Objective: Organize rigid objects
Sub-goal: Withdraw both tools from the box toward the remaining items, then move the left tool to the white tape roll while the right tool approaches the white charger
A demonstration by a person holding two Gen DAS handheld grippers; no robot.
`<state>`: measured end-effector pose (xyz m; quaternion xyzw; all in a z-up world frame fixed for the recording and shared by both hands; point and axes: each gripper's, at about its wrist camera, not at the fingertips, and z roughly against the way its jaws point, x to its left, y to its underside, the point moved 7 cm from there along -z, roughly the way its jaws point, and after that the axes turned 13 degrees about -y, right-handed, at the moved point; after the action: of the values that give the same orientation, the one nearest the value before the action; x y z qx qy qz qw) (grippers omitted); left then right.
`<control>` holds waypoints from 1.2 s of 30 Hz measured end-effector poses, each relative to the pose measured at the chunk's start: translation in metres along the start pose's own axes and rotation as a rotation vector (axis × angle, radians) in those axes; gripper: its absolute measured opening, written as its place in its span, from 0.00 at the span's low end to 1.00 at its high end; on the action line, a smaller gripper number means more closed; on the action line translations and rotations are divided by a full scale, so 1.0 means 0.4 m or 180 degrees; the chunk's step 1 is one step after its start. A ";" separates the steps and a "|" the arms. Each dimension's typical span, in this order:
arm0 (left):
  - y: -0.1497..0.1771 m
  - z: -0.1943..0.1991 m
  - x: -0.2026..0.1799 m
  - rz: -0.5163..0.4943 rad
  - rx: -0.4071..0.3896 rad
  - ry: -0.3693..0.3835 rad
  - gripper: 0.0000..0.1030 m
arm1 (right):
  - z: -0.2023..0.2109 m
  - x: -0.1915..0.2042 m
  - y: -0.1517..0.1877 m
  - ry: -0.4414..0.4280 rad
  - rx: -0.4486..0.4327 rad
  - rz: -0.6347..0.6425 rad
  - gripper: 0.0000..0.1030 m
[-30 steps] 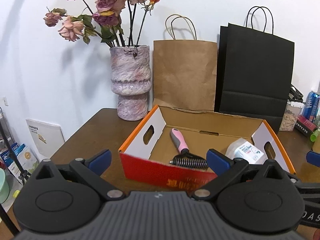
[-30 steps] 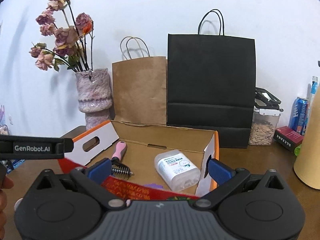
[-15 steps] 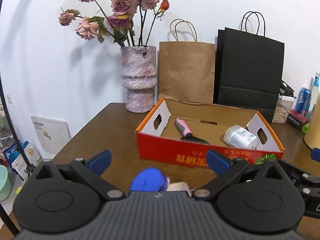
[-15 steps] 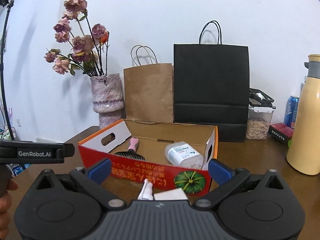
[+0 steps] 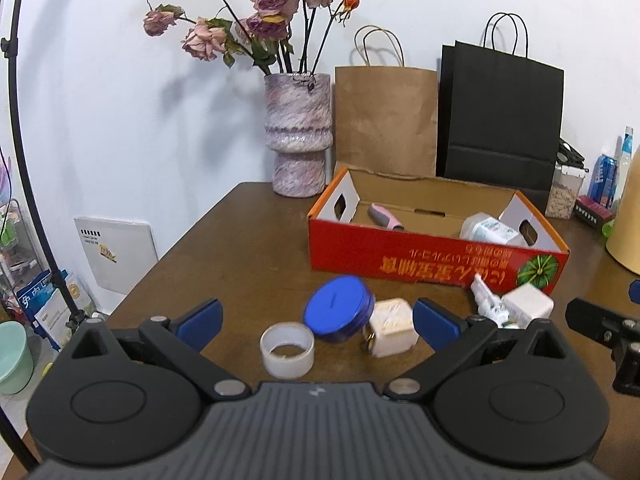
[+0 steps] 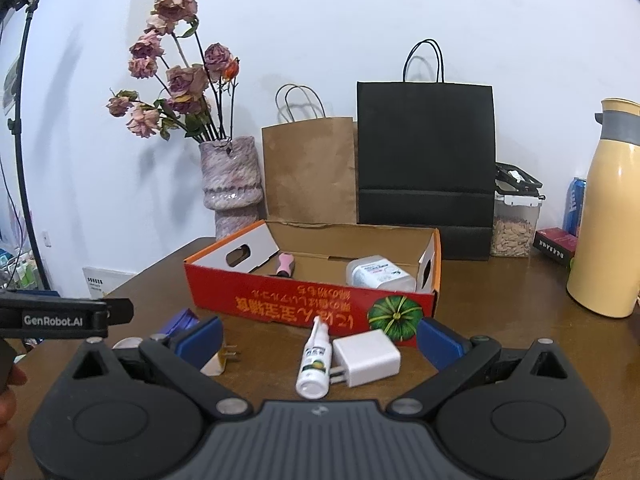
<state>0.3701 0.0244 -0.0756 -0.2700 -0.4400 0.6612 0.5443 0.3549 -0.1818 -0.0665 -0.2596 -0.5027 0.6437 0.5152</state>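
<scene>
A red cardboard box point(image 5: 420, 258) point(image 6: 320, 304) stands on the brown table, holding a pink-handled brush point(image 5: 386, 217) point(image 6: 286, 264) and a white plastic container point(image 5: 492, 230) point(image 6: 378, 274). In front of it lie a blue round tin point(image 5: 338, 308), a roll of clear tape point(image 5: 287, 349), a cream plug adapter point(image 5: 392, 326), a small white spray bottle point(image 6: 315, 364) and a white charger point(image 6: 366, 358). My left gripper point(image 5: 316, 318) is open above the tin and tape. My right gripper point(image 6: 320, 334) is open above the bottle and charger. Neither holds anything.
A vase of dried roses point(image 5: 298, 144), a brown paper bag point(image 5: 386, 120) and a black bag point(image 5: 500, 120) stand behind the box. A yellow thermos point(image 6: 612, 216), a jar of seeds point(image 6: 514, 226), a can and a small red box sit to the right.
Both grippers have pulled back from over the box toward the table's front edge. The loose items in front of the box have come into view.
</scene>
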 end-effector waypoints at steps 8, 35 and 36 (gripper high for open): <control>0.050 0.004 0.045 -0.0063 0.0082 0.0005 1.00 | 0.013 0.038 0.025 -0.0018 0.0054 0.0016 1.00; 0.096 -0.179 0.063 -0.0156 0.0533 -0.0034 1.00 | -0.058 0.042 0.057 0.0096 0.0294 0.0067 1.00; 0.097 -0.185 0.060 -0.0152 0.0546 -0.0036 1.00 | -0.063 0.038 0.059 0.0101 0.0303 0.0060 1.00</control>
<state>0.4069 0.0680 -0.1413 -0.2081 -0.3912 0.6849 0.5785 0.3616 -0.1573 -0.0942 -0.2498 -0.4608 0.6675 0.5288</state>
